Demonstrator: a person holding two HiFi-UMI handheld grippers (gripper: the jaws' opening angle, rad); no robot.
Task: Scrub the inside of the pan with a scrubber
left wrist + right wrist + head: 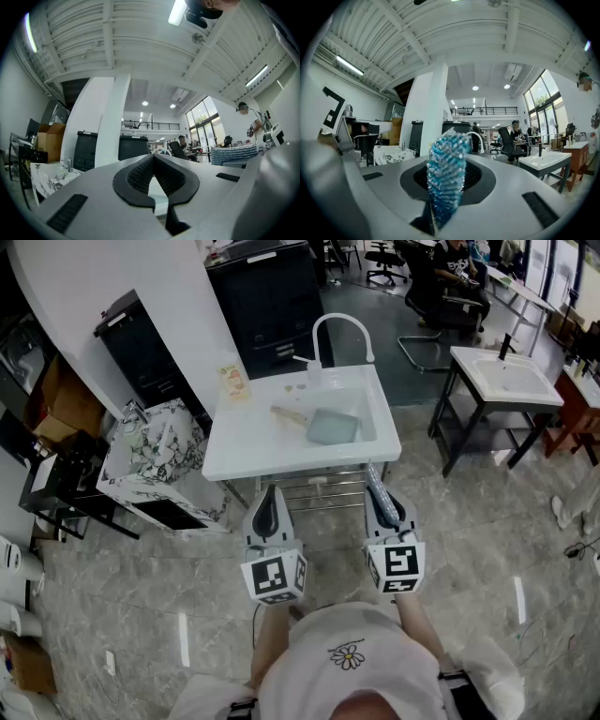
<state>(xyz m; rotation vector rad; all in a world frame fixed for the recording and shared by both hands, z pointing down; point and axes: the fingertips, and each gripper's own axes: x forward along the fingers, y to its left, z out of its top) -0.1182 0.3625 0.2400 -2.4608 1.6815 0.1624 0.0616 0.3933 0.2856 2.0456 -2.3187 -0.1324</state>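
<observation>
A: Pan (330, 427): where do we find it?
B: We see it lying in the white sink (262, 442), well apart from both grippers.
A: And the jaws?
B: Our left gripper (153, 159) has them pressed together, empty; our right gripper (449, 140) clamps the blue scrubber (445, 180).

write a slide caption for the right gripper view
Right hand-held gripper clamped on a blue mesh scrubber, pointing toward the white faucet.

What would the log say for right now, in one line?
left gripper: shut, empty | right gripper: shut on scrubber | pan: in sink, untouched
</observation>
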